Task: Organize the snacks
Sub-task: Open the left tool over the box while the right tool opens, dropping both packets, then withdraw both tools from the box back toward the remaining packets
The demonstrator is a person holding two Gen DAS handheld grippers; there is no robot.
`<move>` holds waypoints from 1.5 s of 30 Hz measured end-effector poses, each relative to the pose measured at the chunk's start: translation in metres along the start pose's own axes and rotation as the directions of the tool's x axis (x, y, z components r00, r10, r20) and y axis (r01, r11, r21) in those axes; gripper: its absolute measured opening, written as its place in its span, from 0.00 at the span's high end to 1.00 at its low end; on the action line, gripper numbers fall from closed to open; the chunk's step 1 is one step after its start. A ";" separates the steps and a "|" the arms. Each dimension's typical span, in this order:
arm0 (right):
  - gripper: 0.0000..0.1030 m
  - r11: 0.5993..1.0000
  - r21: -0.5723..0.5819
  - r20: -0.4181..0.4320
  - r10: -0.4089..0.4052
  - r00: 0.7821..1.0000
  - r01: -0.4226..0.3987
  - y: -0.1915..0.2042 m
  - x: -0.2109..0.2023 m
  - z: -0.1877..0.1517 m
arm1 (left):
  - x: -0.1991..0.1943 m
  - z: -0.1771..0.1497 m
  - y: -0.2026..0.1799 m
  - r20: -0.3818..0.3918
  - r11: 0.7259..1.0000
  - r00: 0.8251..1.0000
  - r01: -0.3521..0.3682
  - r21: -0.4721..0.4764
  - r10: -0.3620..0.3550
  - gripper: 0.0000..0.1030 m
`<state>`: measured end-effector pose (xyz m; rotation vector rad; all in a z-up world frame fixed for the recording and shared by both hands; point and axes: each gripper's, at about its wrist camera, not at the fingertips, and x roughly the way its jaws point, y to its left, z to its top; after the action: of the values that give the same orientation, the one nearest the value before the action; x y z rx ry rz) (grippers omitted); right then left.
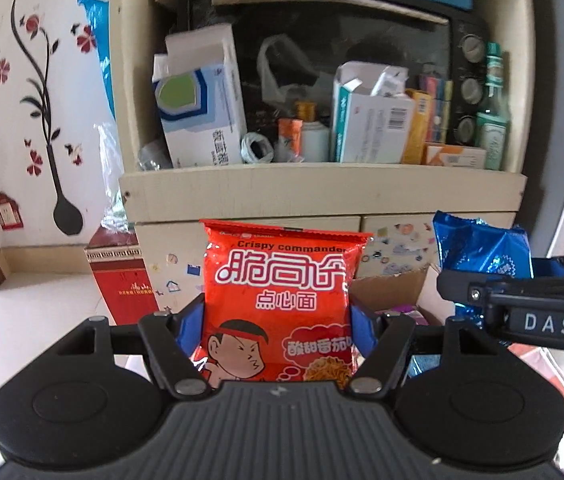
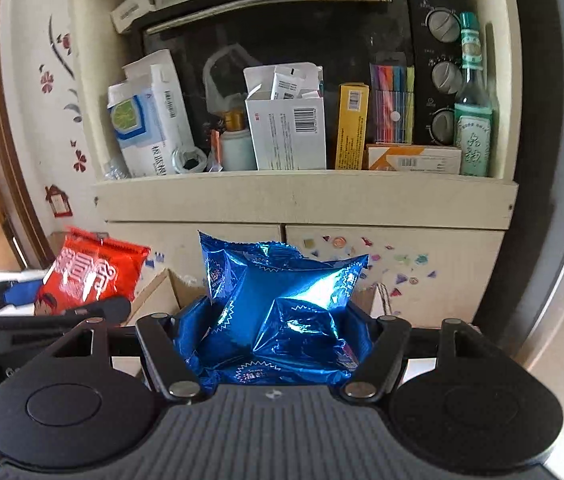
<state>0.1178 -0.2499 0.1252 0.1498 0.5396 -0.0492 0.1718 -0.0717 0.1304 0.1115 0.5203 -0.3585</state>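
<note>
1. While it was pointed toward a cream cabinet (image 1: 321, 192), the left gripper (image 1: 278, 320) was seen pinching a red packet of "Crispy commander" snack noodles (image 1: 282, 300), which was held upright between the blue pads (image 1: 361, 330) with its printed face turned to the camera.
2. At the right edge of that view, the right gripper (image 1: 537, 308) was shown just beside the left one, with a blue foil snack bag (image 1: 481, 252) rising above it.
3. In the right wrist view, the right gripper (image 2: 274, 328) was found clamped on the crumpled blue foil snack bag (image 2: 278, 308), whose sides were pressed in by the pads.
4. The red noodle packet (image 2: 90, 276) was seen to the left of it, tilted, above the other gripper.
5. An open cardboard box (image 2: 162, 296) was visible just behind and below both packets.
6. Farther out, the cabinet's open shelf (image 2: 305, 196) was filled with a black toaster oven (image 2: 321, 40), white cartons (image 2: 285, 128), a yellow box (image 2: 351, 126), a pack of coloured pens (image 2: 391, 100) and a green glass bottle (image 2: 471, 120).
7. Flower decals (image 1: 34, 80) were seen on the wall to the left of the cabinet.
</note>
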 end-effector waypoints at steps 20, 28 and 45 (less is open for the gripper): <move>0.03 0.997 0.081 -0.103 -0.006 0.995 0.015 -0.010 0.019 -0.009 | 0.008 -0.017 0.021 -0.161 0.991 0.986 0.020 -0.135 -0.042 0.08; 0.01 0.998 -0.050 -0.114 0.027 0.993 -0.033 0.011 -0.009 -0.008 | -0.020 -0.023 0.018 -0.167 0.995 0.985 0.032 -0.099 -0.049 0.08; 0.00 0.989 -0.149 -0.187 -0.041 0.982 0.013 -0.016 -0.072 -0.041 | -0.081 -0.054 0.059 -0.228 0.996 0.974 -0.008 -0.090 -0.012 0.08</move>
<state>0.0338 -0.2590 0.1259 0.0022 0.7331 -0.0216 0.1024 0.0182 0.1252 0.0652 0.7636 -0.3254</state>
